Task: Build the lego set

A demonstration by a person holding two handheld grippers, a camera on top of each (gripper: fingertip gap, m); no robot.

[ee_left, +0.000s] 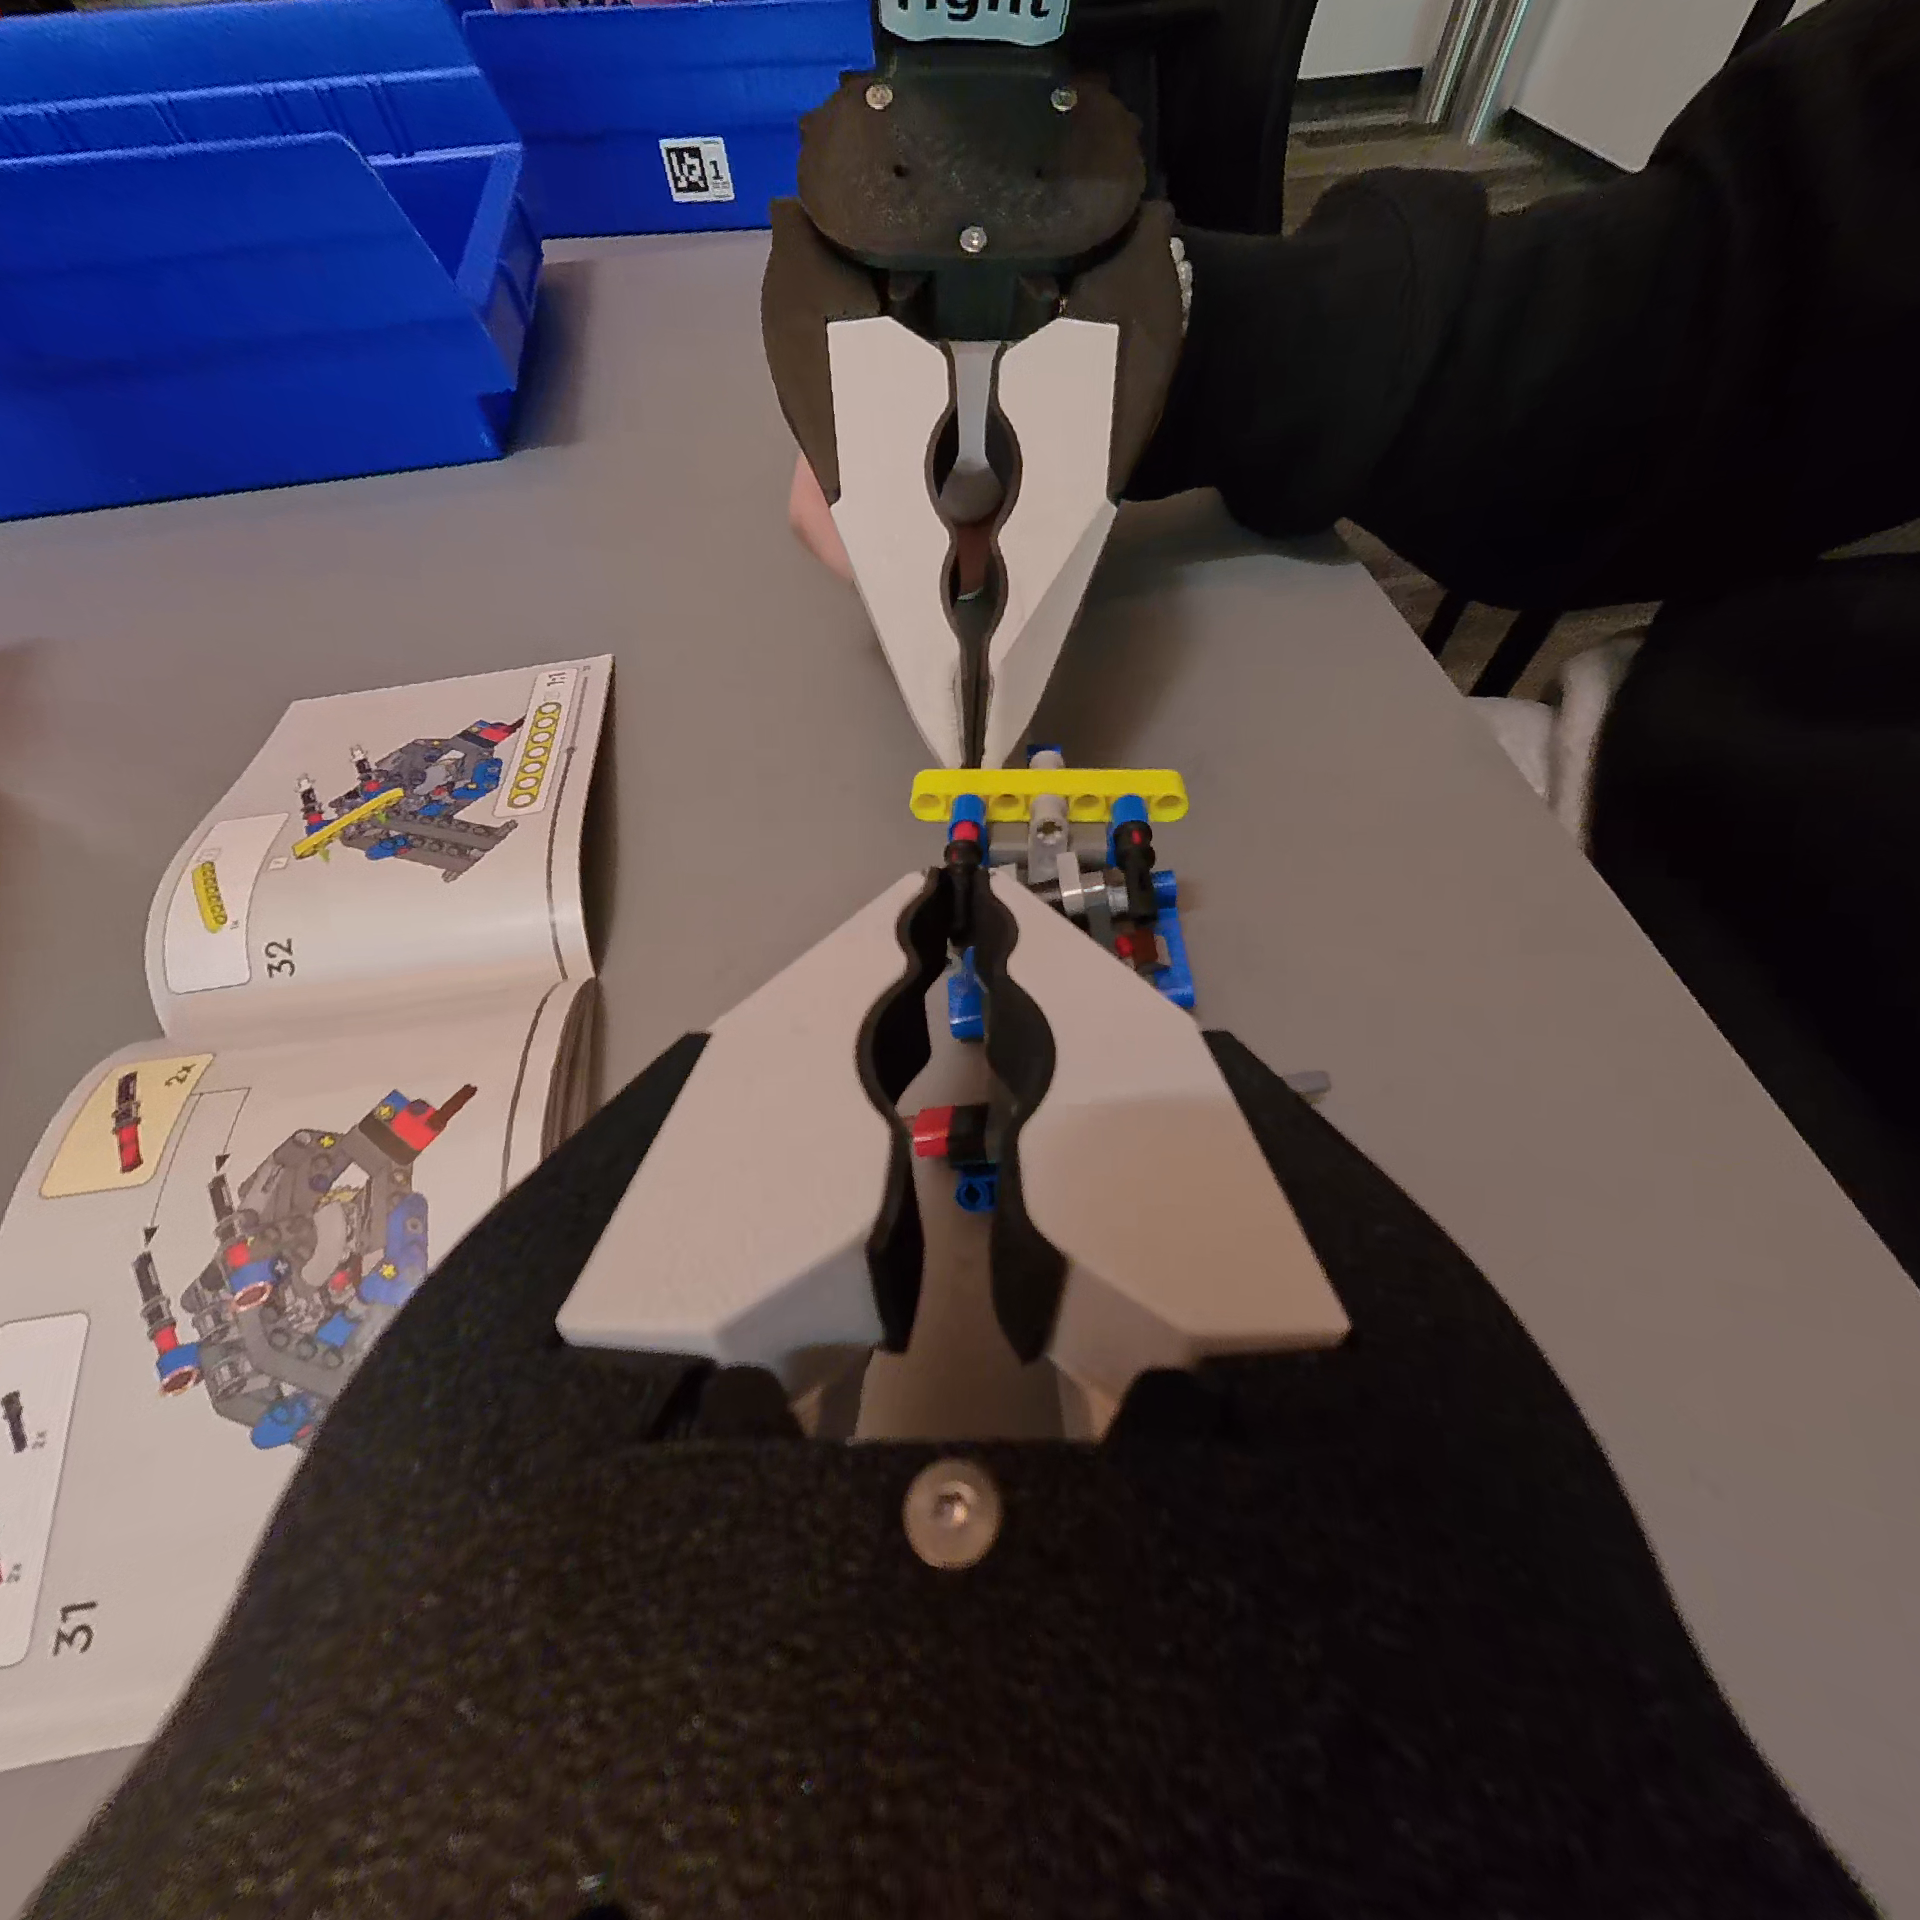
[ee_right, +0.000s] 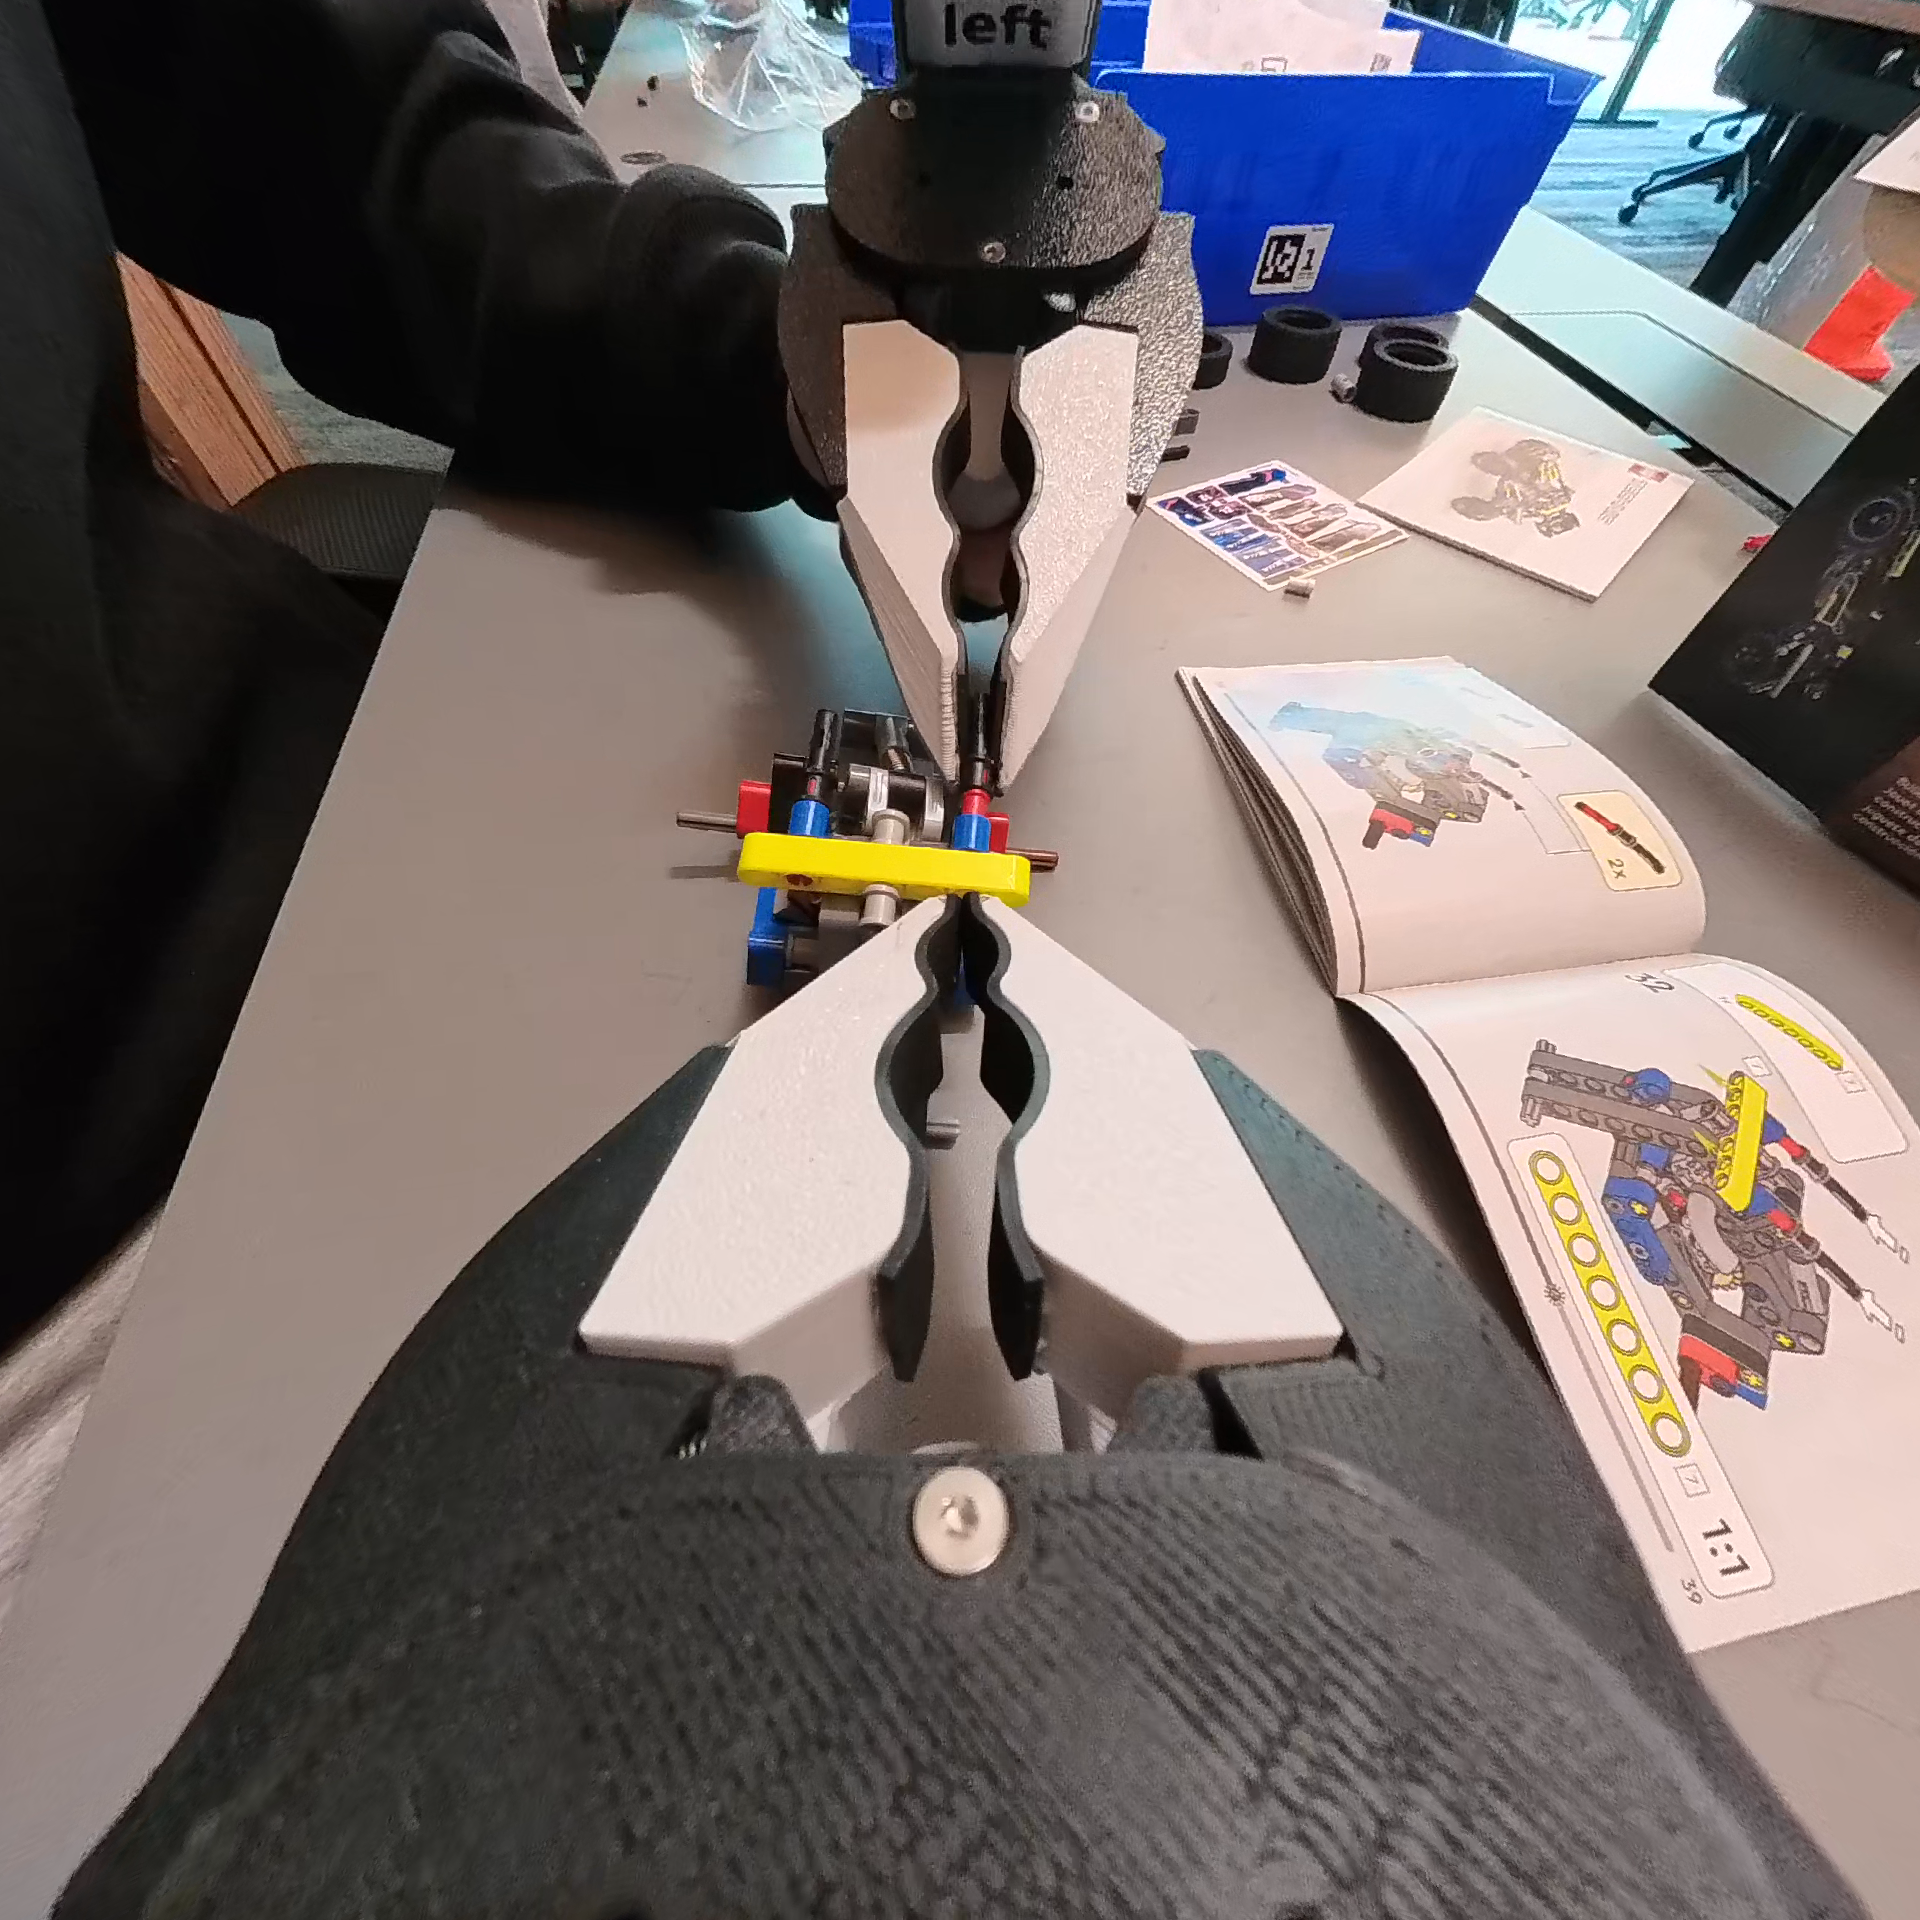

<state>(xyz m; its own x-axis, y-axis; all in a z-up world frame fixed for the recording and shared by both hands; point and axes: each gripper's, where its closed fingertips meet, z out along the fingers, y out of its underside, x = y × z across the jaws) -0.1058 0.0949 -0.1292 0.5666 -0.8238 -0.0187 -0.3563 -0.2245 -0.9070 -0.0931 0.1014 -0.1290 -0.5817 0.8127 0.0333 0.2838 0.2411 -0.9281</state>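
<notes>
1. Starting nearest in the left wrist view, the left tongs [ee_left: 961, 883] are closed narrow on a black pin [ee_left: 961, 857]. The pin stands up from the left side of a small brick model [ee_left: 1164, 935]. The tips pinch its shaft just above the red band, probably to steady or seat it.
2. Under those tongs, at 6 o'clock from the model, a loose red-and-black piece [ee_left: 945, 1130] lies on the grey desk [ee_left: 727, 520].
3. The model sits on the desk between the two tongs, close to the desk's right edge. That probably lets both reach it head-on.
4. A yellow beam [ee_left: 1049, 792] lies crosswise on the model's far side, carried on two blue connectors.
5. At 12 o'clock, the right tongs [ee_left: 971, 753] come in from the opposite side. Their tips are closed together with nothing between them and rest against the beam's edge, apparently to brace or press it.
6. At 9 o'clock, an open instruction booklet [ee_left: 395, 831] lies flat, likely for easy reference.
7. Farthest away, at 10 to 11 o'clock, blue bins [ee_left: 260, 312] stand at the back of the desk. A black sleeve [ee_left: 1507, 364] reaches in at 2 o'clock.
</notes>
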